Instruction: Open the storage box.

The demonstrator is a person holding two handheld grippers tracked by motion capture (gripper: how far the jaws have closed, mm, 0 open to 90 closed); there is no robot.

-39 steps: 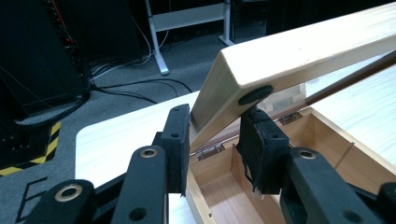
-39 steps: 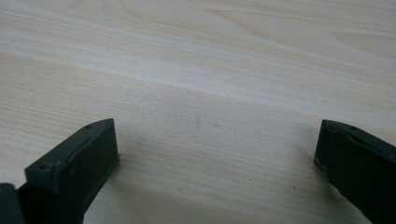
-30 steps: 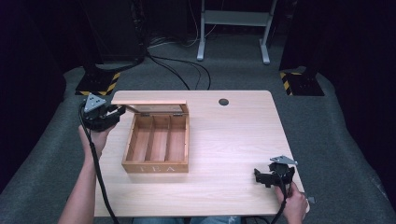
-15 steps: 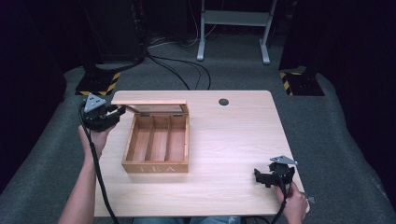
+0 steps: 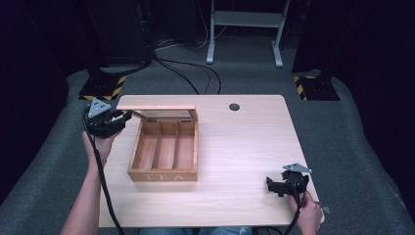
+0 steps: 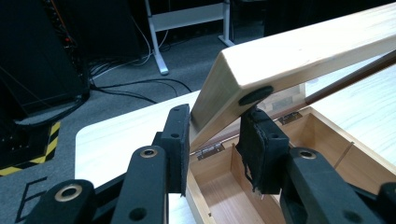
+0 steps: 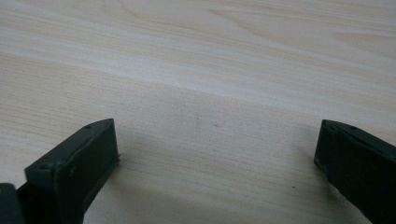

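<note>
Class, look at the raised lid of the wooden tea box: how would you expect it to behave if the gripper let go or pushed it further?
The lid looks like stiff, thick wood, so it probably won't flex. It hangs on small hinges, so it would likely swing rather than slide, and might drop shut if the left gripper released it. Its smooth finish may be slippery between the pads.

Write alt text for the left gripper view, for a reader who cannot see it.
The left gripper clamps its two black jaws on the corner of the wooden tea box's raised lid, holding it open over the box's empty compartments. Behind lie the table edge and dark floor with cables.
</note>
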